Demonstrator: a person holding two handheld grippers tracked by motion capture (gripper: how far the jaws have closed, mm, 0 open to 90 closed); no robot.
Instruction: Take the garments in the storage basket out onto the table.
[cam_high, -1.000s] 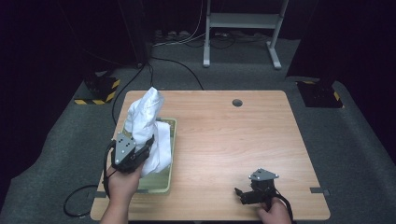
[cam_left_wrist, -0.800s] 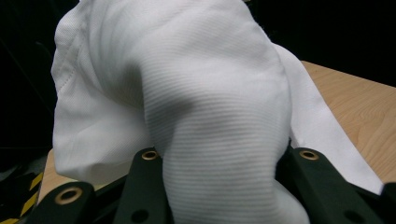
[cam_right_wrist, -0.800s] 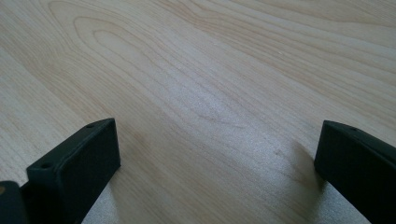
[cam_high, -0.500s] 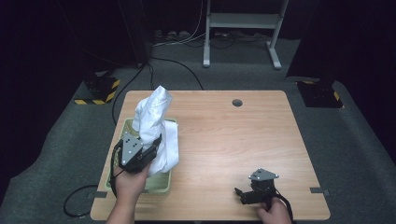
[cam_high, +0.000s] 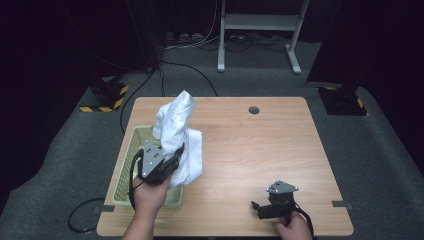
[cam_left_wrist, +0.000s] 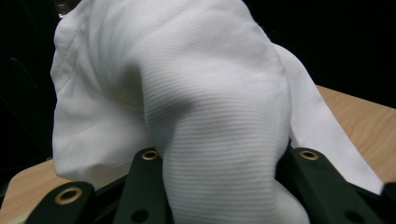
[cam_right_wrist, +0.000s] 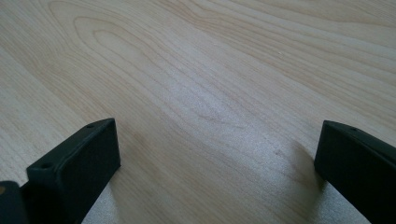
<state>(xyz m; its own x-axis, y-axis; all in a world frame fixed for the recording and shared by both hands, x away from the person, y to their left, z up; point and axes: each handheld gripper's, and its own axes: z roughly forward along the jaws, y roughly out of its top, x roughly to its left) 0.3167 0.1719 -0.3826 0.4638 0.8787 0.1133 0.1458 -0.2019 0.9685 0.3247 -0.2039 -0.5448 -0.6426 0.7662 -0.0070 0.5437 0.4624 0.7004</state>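
A white cloth (cam_high: 179, 135) is lifted above a pale green basket (cam_high: 125, 172) at the table's left side. My left gripper (cam_high: 170, 162) is shut on the white cloth low down, and the cloth rises in a bunched peak above the jaws. In the left gripper view the cloth (cam_left_wrist: 196, 107) bulges between the two black jaws and one strip hangs to the right. My right gripper (cam_high: 256, 207) rests near the table's front edge at the right, open, with bare wood between its fingers (cam_right_wrist: 79, 168).
The wooden table (cam_high: 260, 150) has a round cable hole (cam_high: 254, 109) near its far edge. Grey carpet surrounds it, with cables and a white metal stand (cam_high: 260, 30) beyond the far side. Yellow-black striped blocks (cam_high: 105, 95) sit on the floor at left.
My left gripper has carried the white cloth up and to the right, away from the basket and over the wood. The right gripper has stayed still.
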